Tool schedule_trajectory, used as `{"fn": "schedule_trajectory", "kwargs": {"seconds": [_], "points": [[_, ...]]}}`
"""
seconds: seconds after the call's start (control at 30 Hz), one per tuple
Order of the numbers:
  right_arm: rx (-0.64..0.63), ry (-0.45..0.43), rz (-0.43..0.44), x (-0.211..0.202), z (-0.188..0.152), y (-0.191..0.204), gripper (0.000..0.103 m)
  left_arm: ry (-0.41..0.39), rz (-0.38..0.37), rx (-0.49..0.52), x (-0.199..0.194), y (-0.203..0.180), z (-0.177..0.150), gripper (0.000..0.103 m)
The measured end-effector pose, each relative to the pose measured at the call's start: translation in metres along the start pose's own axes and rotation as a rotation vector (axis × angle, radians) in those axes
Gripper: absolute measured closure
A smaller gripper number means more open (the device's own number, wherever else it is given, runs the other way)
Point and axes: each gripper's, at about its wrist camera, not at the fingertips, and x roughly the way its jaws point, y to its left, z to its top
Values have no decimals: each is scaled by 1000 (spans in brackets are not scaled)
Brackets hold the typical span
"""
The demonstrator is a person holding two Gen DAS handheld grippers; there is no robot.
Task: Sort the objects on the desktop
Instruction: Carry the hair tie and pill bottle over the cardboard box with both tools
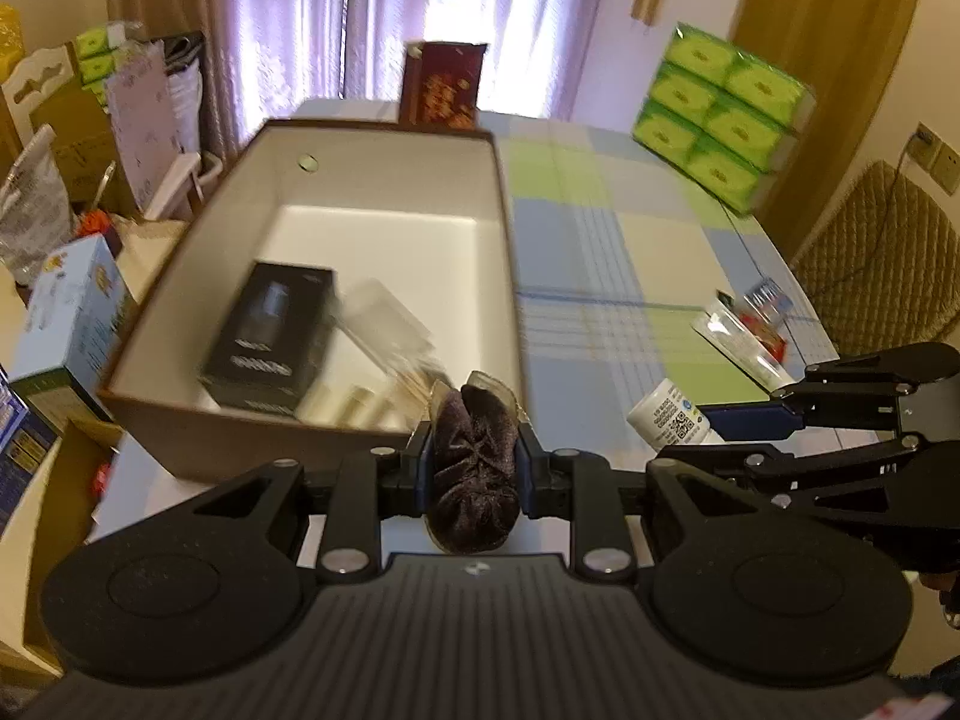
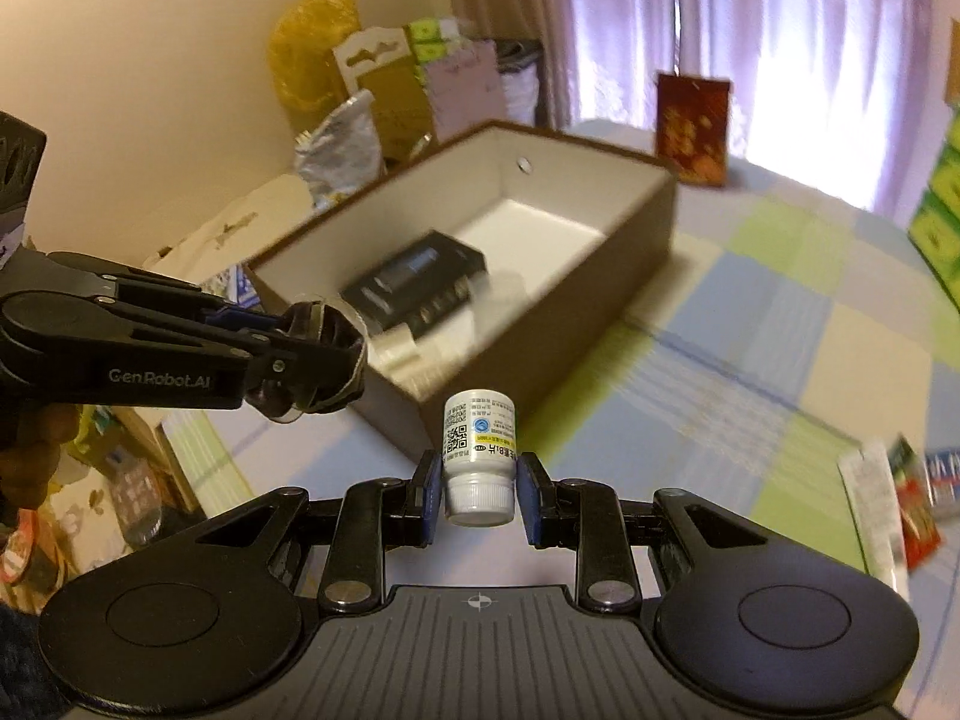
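Note:
My left gripper [image 1: 475,468] is shut on a dark brown velvet hair clip [image 1: 475,462], held just over the near rim of the brown storage box [image 1: 504,228]. The same gripper [image 2: 312,354] and its hair clip [image 2: 324,354] show at the left of the right wrist view. My right gripper [image 2: 477,489] is shut on a small white pill bottle [image 2: 478,462] with a QR label, lifted above the table near the box's corner. The bottle [image 1: 669,417] also shows in the left wrist view. Inside the box [image 2: 648,228] lie a black carton [image 1: 270,336] and a clear plastic case [image 1: 384,324].
A checked tablecloth [image 1: 600,252] covers the table. Small packets [image 1: 744,330] lie at its right edge. A green tissue pack [image 1: 720,114] and a red card [image 1: 441,87] stand at the back. Boxes and bags crowd the floor at the left, and a chair [image 1: 876,258] stands at the right.

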Motion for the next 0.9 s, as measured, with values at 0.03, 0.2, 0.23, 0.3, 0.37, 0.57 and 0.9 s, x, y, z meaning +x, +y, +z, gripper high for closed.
{"fn": "schedule_trajectory", "kwargs": {"seconds": [0.03, 0.2, 0.23, 0.3, 0.37, 0.57, 0.9], "points": [[-1, -9, -2, 4, 6, 3, 79, -9, 4, 2, -1, 7, 4, 81], [17, -45, -22, 25, 32, 14, 79, -30, 18, 26, 7, 32, 23, 81], [29, -47, -26, 30, 36, 15, 79, -30, 16, 27, 10, 36, 27, 81], [41, -47, -40, 39, 44, 16, 79, -29, 10, 33, 17, 43, 34, 81], [49, -48, -58, 48, 52, 15, 79, -24, 13, 44, 26, 49, 42, 81], [89, -33, -100, 73, 70, 6, 79, 14, 1, 48, 60, 63, 62, 81], [109, -9, -142, 108, 94, -11, 79, 94, -1, 33, 116, 75, 82, 80]]}}
